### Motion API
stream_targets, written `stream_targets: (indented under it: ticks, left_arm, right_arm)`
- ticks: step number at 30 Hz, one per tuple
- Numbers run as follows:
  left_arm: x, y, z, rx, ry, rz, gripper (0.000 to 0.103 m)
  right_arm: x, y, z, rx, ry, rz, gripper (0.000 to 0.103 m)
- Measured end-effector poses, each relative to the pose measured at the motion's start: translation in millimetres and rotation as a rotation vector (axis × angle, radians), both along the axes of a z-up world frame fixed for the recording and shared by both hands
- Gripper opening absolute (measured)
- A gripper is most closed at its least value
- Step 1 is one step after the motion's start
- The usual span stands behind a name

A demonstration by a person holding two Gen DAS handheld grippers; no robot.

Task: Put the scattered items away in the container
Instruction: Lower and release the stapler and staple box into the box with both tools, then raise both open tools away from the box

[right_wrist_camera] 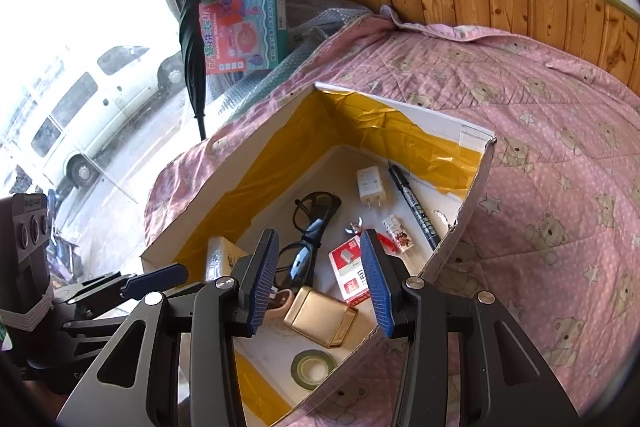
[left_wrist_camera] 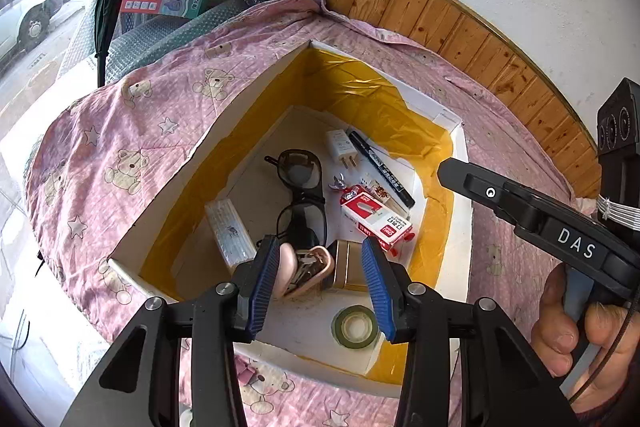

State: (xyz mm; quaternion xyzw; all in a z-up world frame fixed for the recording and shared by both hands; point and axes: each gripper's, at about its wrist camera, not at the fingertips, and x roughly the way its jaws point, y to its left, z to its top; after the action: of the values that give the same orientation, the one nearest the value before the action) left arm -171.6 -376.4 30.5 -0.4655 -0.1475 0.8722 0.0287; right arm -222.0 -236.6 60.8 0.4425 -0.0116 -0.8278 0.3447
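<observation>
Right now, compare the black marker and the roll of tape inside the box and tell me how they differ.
The black marker is long and thin; the roll of tape is a flat ring with an open core. The marker is black with white lettering; the tape is olive green with a pale core. The marker lies along the far wall beside the white charger; the tape lies alone at the near end. Both rest flat on the floor of the box, with no tongs touching them.
</observation>
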Motion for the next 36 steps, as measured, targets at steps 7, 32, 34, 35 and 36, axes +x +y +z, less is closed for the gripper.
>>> stream_targets:
  ticks: [7,32,34,35,36]
  left_arm:
    - [7,-6,7,-0.002,0.006,0.003,0.045]
    - [43,25,14,-0.066,-0.069,-0.081,0.045]
    - [45,26,15,-0.063,-0.071,-0.084,0.045]
    - [45,26,15,-0.059,-0.072,-0.083,0.045]
    - [46,26,17,-0.055,-0.07,-0.084,0.045]
  right_arm:
    - [10,-3,7,0.038,0.02,0.034,0.047]
    - [65,4,-18,0.424,0.066,0.234,0.048]
    - [68,3,-15,0.434,0.072,0.241,0.048]
    - [70,3,-12,0.438,0.078,0.248,0.048]
    - [72,2,-11,0.446,0.084,0.256,0.048]
